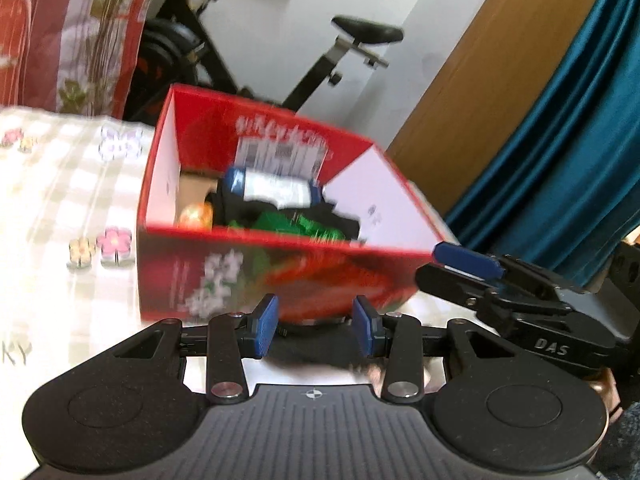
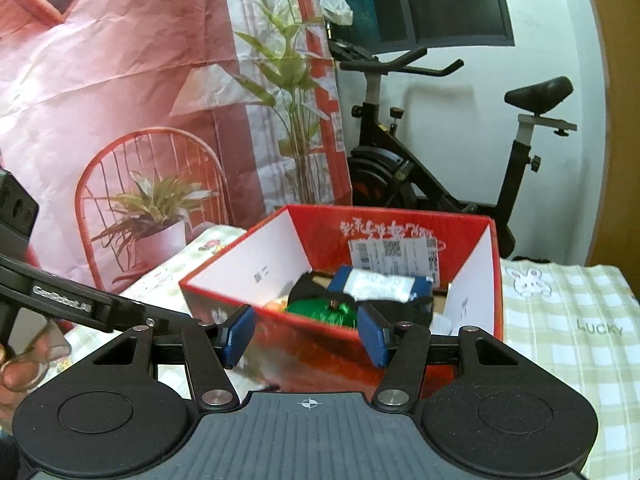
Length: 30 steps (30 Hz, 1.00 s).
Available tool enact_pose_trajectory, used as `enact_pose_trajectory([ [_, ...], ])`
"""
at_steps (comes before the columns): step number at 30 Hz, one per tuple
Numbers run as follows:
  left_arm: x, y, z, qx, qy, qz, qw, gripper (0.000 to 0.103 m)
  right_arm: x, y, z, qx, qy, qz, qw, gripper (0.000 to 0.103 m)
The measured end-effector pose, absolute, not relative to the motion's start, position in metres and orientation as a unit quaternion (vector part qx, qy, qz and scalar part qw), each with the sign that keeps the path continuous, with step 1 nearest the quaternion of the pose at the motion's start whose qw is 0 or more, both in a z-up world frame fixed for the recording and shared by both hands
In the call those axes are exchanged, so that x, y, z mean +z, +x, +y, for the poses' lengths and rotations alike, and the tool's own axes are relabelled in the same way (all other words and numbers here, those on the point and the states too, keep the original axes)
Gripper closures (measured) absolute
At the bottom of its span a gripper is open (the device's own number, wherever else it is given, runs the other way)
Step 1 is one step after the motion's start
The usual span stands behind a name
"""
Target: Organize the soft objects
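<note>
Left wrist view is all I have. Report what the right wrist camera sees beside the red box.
Observer: Right of the red box, the checked tablecloth bears a rabbit print.
Operator: Read out any lettering there.
Observer: The word LUCKY sits below the rabbit.
Operator: Check what carries the left claw.
Observer: A hand shows at the picture's left edge, under the body of the left claw.

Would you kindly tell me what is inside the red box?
The red box holds a blue-and-white packet, a green item, black fabric and something orange; whatever lies beneath them is covered.
</note>
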<state>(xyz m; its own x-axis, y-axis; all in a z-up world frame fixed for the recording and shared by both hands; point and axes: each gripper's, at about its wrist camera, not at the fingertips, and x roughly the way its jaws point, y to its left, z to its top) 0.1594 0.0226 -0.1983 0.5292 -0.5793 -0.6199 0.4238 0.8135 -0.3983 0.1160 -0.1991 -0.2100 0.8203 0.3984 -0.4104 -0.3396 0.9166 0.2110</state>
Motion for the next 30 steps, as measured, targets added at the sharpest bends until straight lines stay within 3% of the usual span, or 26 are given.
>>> enact_pose_trajectory([
  [12, -0.259, 0.181, -0.007, -0.246, -0.079, 0.453, 0.853, 0.061, -0.257, 0.109, -0.218, 0.16, 0.095, 0.281, 0.941, 0.05],
  [23, -0.28, 0.195, -0.023, -0.24, -0.076, 0.475, 0.843, 0.061, -0.279, 0.107, -0.225, 0.147, 0.115, 0.308, 0.933, 0.05],
  [24, -0.28, 0.193, -0.022, -0.239, -0.073, 0.473, 0.845, 0.066, -0.28, 0.108, -0.226, 0.147, 0.115, 0.31, 0.932, 0.05],
  [25, -0.279, 0.192, -0.022, -0.238, -0.07, 0.471, 0.846, 0.079, -0.281, 0.108, -0.226, 0.146, 0.117, 0.312, 0.932, 0.05],
  [30, -0.271, 0.184, -0.016, -0.234, -0.08, 0.459, 0.853, 0.089, -0.288, 0.106, -0.228, 0.139, 0.122, 0.326, 0.927, 0.05],
])
